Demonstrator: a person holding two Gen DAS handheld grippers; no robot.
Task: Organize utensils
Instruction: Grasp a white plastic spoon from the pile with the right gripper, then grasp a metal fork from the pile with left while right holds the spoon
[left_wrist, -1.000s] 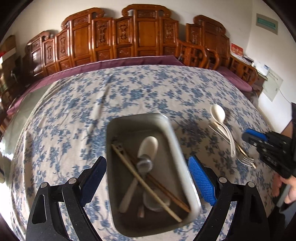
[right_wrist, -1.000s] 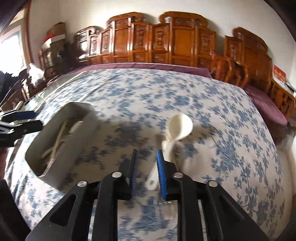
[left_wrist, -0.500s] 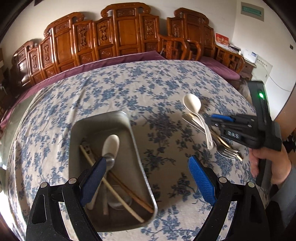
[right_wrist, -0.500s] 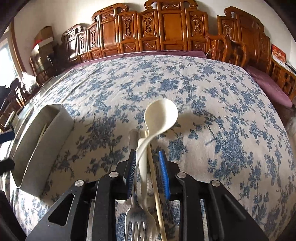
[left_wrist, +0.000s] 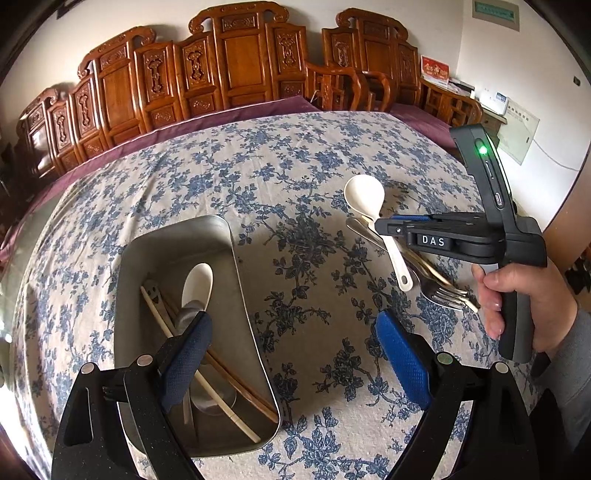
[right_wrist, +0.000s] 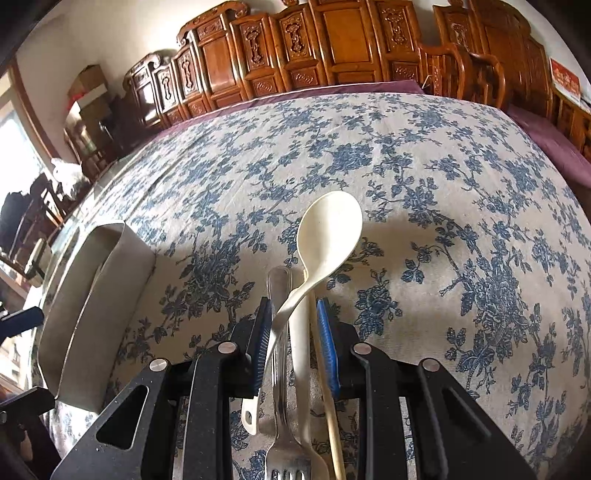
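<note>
Right wrist view, right gripper narrowly parted around cream plastic spoon, grip unclear, left gripper wide, empty

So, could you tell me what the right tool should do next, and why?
Probably close gently on the white spoon. The right tool straddles its handle together with a fork and chopstick, pads apparently not yet pressing, and the metal tray awaits more utensils.

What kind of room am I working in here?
Probably a home dining or sitting room: a large table under a blue floral tablecloth, carved wooden chairs lined along the wall, and a metal utensil tray.
</note>
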